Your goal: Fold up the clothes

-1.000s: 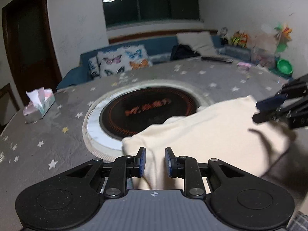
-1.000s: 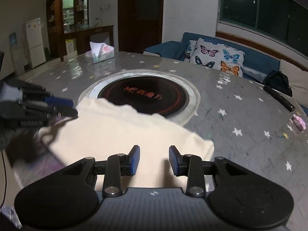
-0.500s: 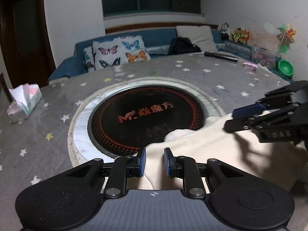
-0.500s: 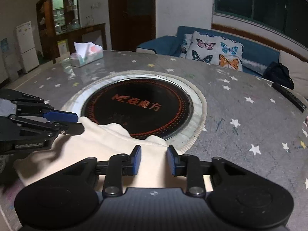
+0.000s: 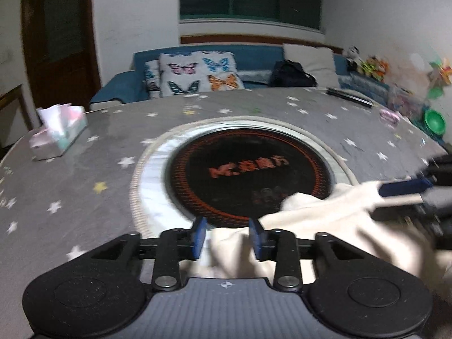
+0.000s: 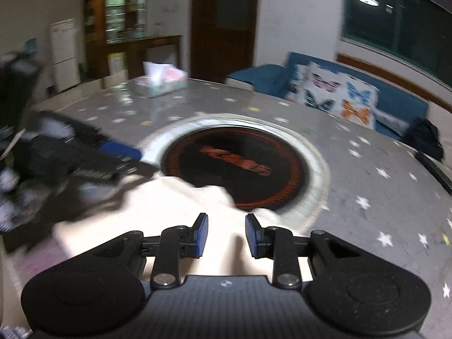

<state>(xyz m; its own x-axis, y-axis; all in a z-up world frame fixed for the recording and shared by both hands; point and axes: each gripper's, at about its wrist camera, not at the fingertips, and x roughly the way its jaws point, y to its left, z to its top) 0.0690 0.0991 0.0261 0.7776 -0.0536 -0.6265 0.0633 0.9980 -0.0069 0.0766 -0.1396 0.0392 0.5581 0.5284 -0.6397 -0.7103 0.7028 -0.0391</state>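
The left gripper is opening its jaws, with a fold of the cream cloth lying between the blue pads, which are standing clear of it. The right gripper is hovering over the same cloth with its jaws apart; whether its pads are pressing the fabric cannot be told. The cloth is lying bunched at the near edge of the table, its far edge spilling onto the black round hob in the table's middle. Both views are blurring with motion. A tissue box is sitting near the table's left edge, well apart from the cloth. The far half of the starred tabletop is lying open toward the sofa.
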